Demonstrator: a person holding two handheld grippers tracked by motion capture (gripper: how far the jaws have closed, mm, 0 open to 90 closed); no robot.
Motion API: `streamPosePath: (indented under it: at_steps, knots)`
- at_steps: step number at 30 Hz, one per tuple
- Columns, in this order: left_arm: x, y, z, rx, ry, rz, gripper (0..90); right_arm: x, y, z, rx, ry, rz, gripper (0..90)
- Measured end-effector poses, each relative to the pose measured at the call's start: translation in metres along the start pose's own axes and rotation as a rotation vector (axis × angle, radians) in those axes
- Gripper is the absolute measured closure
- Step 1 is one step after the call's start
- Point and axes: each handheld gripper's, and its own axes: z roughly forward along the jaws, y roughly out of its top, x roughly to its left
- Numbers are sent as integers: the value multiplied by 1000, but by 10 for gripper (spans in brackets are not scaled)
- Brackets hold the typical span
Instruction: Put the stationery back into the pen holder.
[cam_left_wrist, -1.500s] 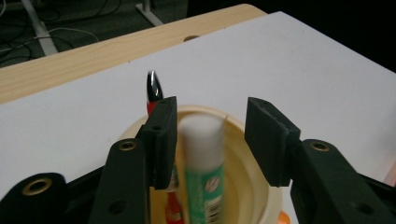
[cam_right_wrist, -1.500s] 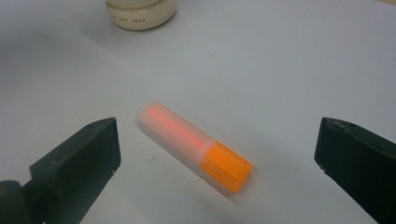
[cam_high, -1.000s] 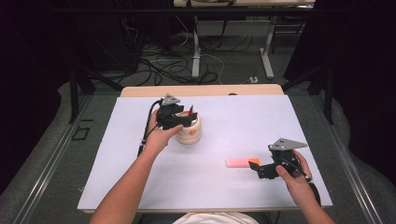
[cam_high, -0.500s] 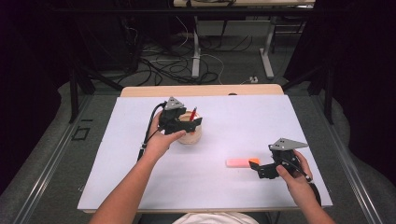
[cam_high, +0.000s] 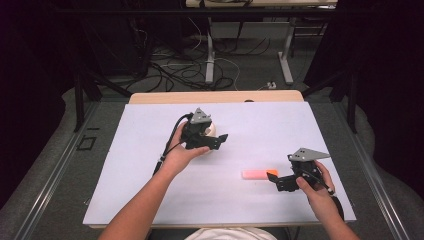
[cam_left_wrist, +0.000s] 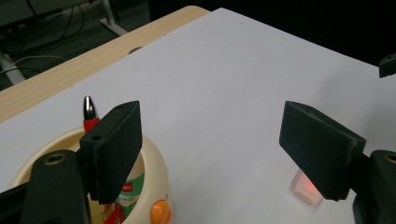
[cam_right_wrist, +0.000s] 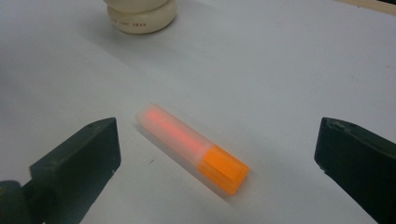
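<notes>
A cream pen holder (cam_left_wrist: 156, 179) stands on the white table, and a red pen (cam_left_wrist: 88, 114) with a silver tip stands upright in it. My left gripper (cam_high: 222, 139) hovers over the holder (cam_high: 212, 130). Its jaws have just been opening and now stand open (cam_left_wrist: 215, 140) with nothing between them. An orange highlighter (cam_high: 256, 173) with a clear cap lies flat to the right. My right gripper (cam_high: 274, 181) rests just right of it, open. In the right gripper view the highlighter (cam_right_wrist: 187, 144) lies between the jaws (cam_right_wrist: 219, 161), touching neither.
The white sheet (cam_high: 150, 190) covers most of the table, and a wooden strip (cam_high: 215, 96) shows along the far edge. Beyond it are cables and desk legs (cam_high: 210, 55) on the floor. Dark curtains flank both sides.
My left gripper has moved to the right over the holder and away from the red pen, which stays in the holder. The right gripper and the highlighter have not moved.
</notes>
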Motion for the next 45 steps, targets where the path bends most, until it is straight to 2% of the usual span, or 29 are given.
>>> streamPosePath:
  at_steps: [3, 8, 11, 19, 25, 27, 36, 45]
  knots:
    - [-6, 1, 5, 18, -14, 31, 213, 1, 0, 0, -3, -4, 2, 1]
    - [-17, 3, 16, 44, -37, 50, 214, 1, 0, 0, -2, 0, 0, 1]
    - [-21, 6, 23, 61, -49, 83, 215, 1, 0, 0, -14, 0, 1, 1]
    - [-35, 10, 43, 116, -103, 104, 214, 1, 1, -2, -15, -4, -15, 1]
    - [-43, 11, 54, 156, -164, 129, 217, 3, 2, -4, -23, 3, -27, 1]
    - [-45, 10, 58, 170, -168, 150, 216, 4, 3, -5, -20, 5, -22, 1]
    - [-57, 9, 76, 228, -195, 182, 217, 5, 2, -7, -25, 0, -22, 1]
    - [-71, 7, 96, 276, -261, 208, 240, 4, -2, -11, -26, -13, -29, 1]
